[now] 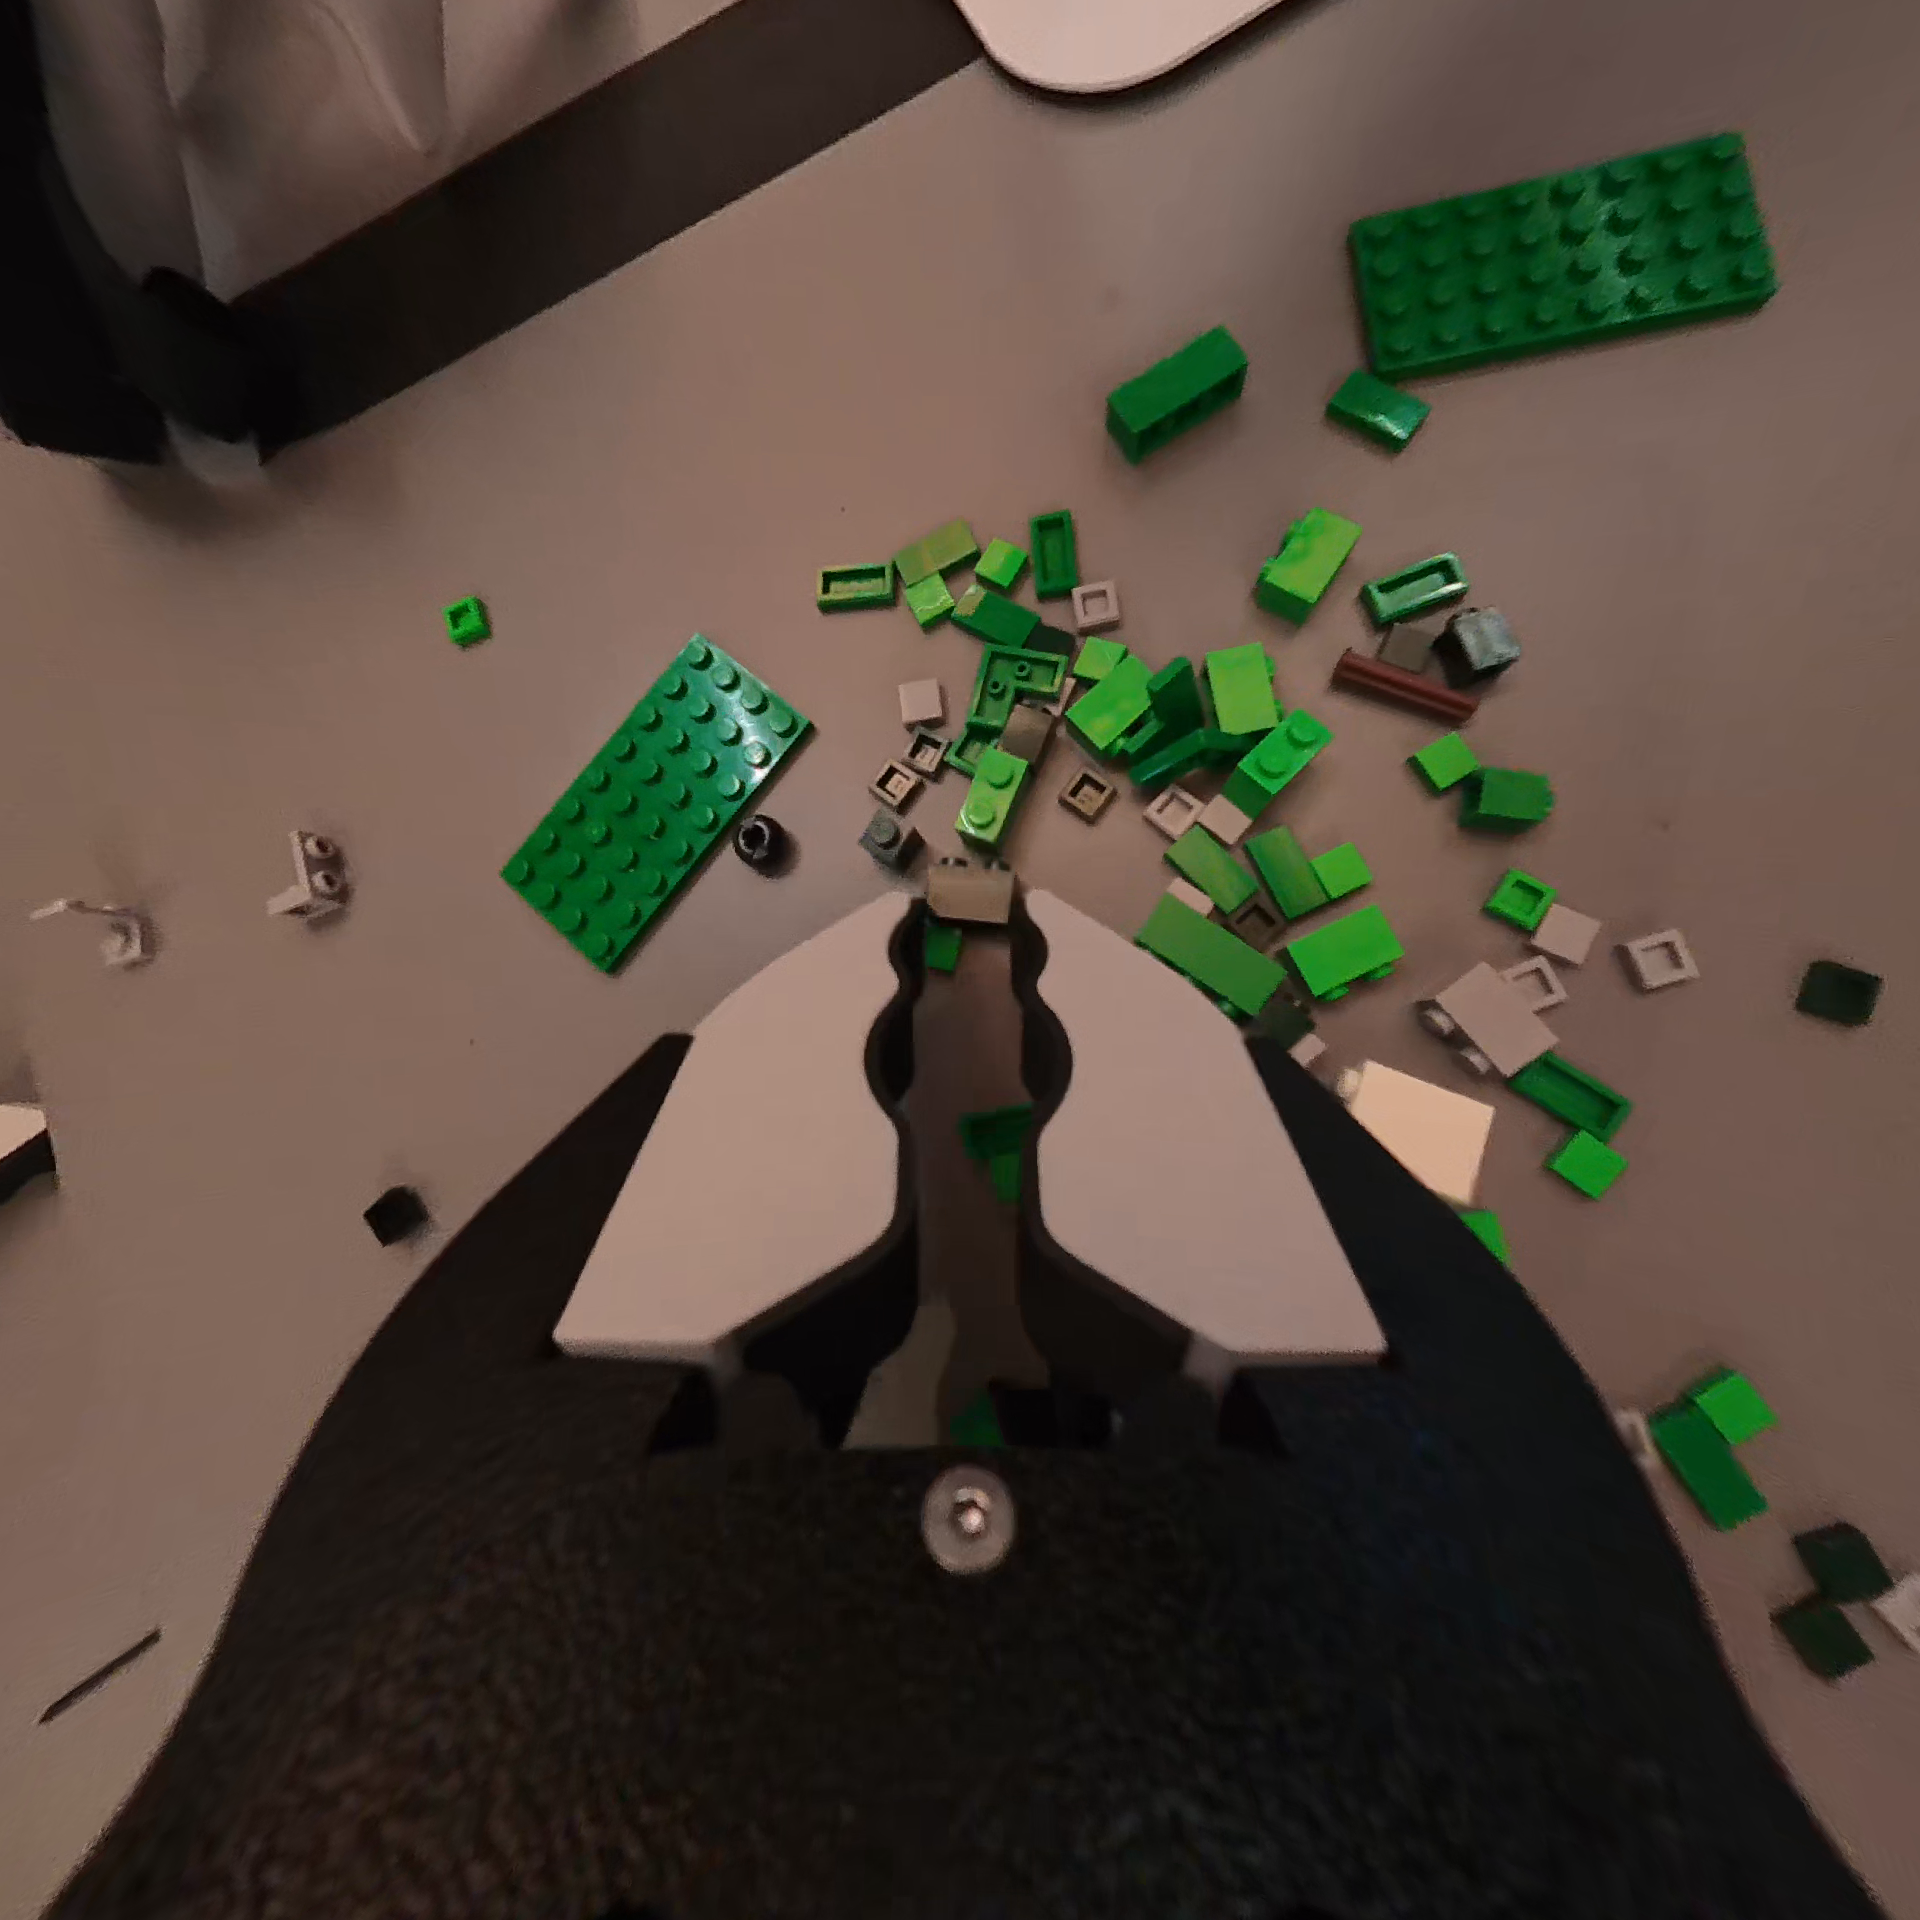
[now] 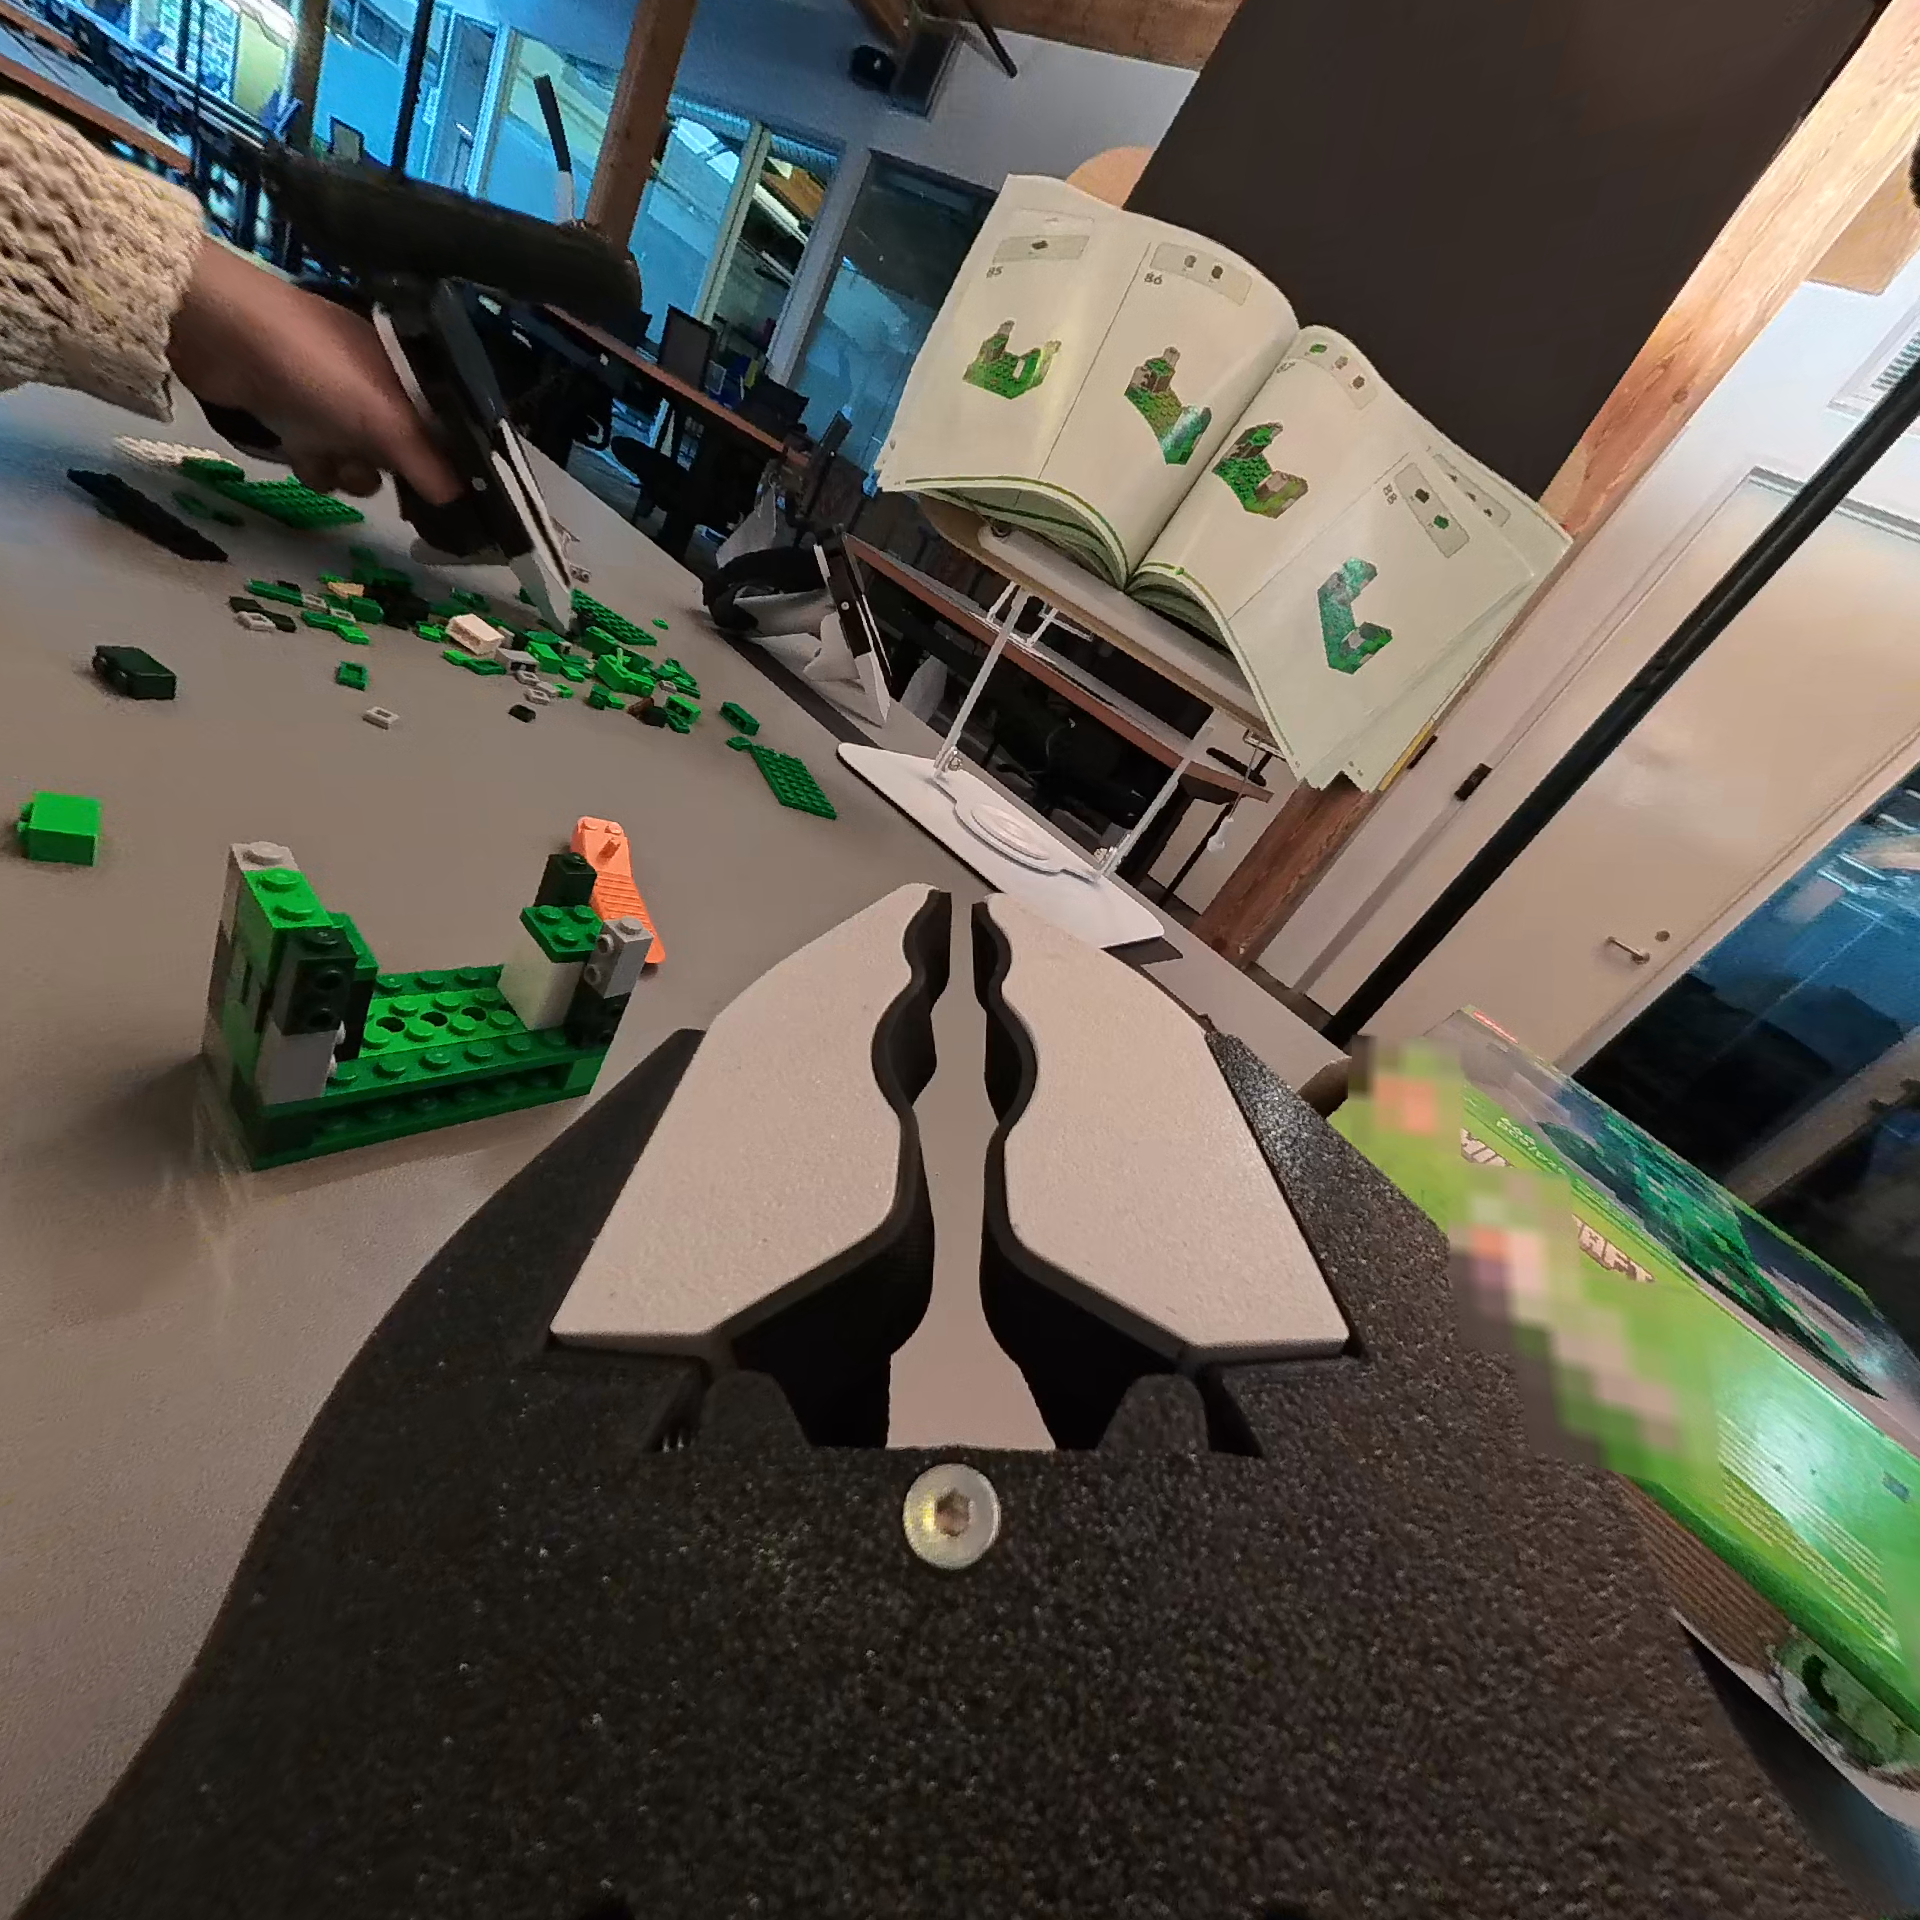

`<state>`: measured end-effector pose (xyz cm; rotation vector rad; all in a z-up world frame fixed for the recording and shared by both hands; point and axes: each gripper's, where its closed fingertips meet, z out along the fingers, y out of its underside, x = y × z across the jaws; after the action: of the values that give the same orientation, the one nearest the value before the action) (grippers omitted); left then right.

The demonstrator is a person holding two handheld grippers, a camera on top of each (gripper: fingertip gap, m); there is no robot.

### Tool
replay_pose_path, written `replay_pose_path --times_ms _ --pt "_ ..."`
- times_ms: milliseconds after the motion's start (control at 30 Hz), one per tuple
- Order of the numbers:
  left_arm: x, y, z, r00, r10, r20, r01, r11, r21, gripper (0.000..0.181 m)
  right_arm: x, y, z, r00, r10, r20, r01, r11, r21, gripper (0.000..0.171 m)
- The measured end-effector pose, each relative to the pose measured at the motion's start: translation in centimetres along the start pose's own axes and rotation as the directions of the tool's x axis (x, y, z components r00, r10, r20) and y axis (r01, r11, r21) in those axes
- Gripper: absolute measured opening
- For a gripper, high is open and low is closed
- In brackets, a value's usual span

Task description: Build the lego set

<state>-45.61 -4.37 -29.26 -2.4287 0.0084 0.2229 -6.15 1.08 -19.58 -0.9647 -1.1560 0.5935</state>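
In the left wrist view my left gripper (image 1: 968, 902) is shut on a small olive-grey brick (image 1: 968, 891) at its fingertips, above a scattered pile of green and grey pieces (image 1: 1174, 727). Two green studded plates lie nearby, one to the left (image 1: 655, 805) and one at the far right (image 1: 1558, 255). In the right wrist view my right gripper (image 2: 961, 906) is shut and empty above the grey table. The part-built green model (image 2: 416, 1023) stands to its left. The left gripper (image 2: 520, 540) shows far off, held by a hand over the pile (image 2: 582, 655).
An open instruction booklet (image 2: 1226, 436) rests on a white stand (image 2: 997, 831) at the table's far edge. An orange brick separator (image 2: 618, 883) lies behind the model. A green set box (image 2: 1683, 1382) sits at the right. A loose green brick (image 2: 60, 828) and a dark piece (image 2: 135, 672) lie left. Across from one pair of fingers to the other is roughly 40 cm.
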Motion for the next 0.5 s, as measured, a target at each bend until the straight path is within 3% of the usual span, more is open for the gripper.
replay_pose_path --times_ms 100,200,333,433,500 --pt "2.6 -1.9 -3.1 0.996 0.065 -0.061 -0.055 0.988 0.144 0.015 0.1 0.0 0.0 1.0 0.002 -0.002 -0.002 1.0 0.0 0.004" --pt "10.5 -3.7 -8.3 0.932 0.263 -0.25 -0.172 0.927 0.332 0.015 0.1 0.1 0.1 1.0 0.001 -0.003 -0.001 1.0 -0.002 0.004" --pt "20.8 -1.3 -12.3 0.674 0.618 -0.405 -0.426 0.773 0.47 0.015 0.1 0.2 0.2 1.0 -0.003 -0.003 0.003 1.0 -0.005 0.003" --pt "25.4 1.7 -13.1 0.505 0.696 -0.51 -0.514 0.717 0.471 0.015 0.0 0.1 0.1 1.0 -0.007 -0.001 0.007 1.0 -0.003 0.003" --pt "26.7 3.1 -13.0 0.443 0.711 -0.547 -0.557 0.696 0.453 0.015 -0.1 0.1 0.1 1.0 -0.009 0.0 0.009 1.0 -0.002 0.003"
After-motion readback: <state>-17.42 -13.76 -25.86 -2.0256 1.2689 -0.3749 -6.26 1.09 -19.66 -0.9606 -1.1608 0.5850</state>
